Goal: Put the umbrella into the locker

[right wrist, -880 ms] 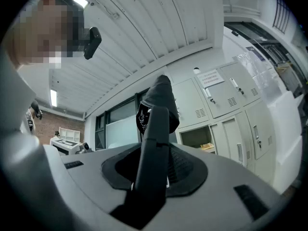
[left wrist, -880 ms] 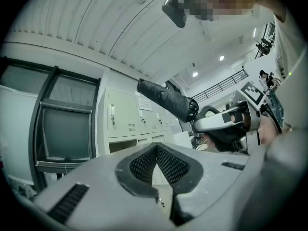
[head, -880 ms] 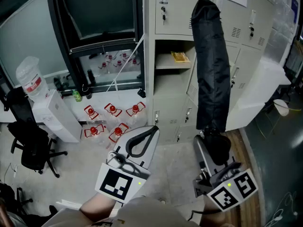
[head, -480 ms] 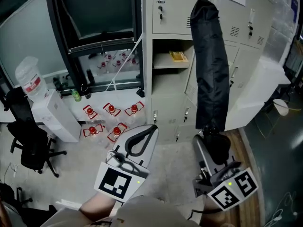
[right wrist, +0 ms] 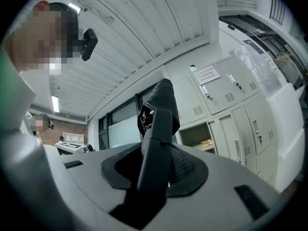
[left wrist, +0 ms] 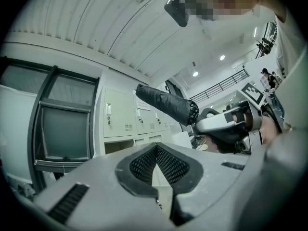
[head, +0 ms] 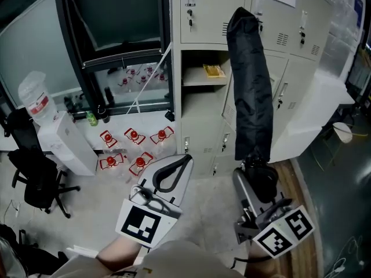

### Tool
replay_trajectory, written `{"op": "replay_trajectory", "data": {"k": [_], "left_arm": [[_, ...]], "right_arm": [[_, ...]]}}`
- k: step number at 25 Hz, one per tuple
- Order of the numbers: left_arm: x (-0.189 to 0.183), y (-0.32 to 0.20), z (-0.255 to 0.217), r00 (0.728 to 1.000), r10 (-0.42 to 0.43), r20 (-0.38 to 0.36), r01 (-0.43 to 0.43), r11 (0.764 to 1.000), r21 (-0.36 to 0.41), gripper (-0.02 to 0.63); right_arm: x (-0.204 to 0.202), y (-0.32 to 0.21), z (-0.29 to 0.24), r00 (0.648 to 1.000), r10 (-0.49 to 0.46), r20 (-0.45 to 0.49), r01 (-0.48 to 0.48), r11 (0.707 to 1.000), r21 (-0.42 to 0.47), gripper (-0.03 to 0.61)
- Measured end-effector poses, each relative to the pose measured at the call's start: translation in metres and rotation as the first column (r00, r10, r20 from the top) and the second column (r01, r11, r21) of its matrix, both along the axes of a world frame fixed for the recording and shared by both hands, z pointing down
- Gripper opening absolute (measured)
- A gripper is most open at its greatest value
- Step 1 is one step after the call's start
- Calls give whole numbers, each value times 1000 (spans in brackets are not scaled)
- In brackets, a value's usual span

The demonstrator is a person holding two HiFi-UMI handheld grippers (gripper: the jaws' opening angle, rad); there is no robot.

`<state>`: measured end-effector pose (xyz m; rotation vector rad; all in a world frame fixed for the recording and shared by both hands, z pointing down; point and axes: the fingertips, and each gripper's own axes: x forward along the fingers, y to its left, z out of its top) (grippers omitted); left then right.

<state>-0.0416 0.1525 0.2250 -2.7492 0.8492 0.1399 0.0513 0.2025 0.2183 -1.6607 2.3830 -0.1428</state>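
- Left tongs: jaws together, gripping nothing.
- Locker: pale grey, with one compartment open and a yellow item on its shelf.
- Umbrella: black, folded, in a crinkled matte sleeve. It stands near upright in the air before the lockers, just right of the open compartment.
- Right tongs: clamped on its dark handle.

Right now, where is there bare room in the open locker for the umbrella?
Below the shelf, the locker is bare. The shelf's left half is free; a yellow packet fills its right. The floor by the red bottles is crowded.
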Motion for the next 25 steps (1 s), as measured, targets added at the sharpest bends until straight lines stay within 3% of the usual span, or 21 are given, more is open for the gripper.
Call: {"op": "replay_trajectory", "data": {"k": [25], "left_arm": [[58,28,18,998,-53,41,51,998,33,8]], "right_arm": [[50,16,37,997,-77,-12,76,996,-41,137]]}}
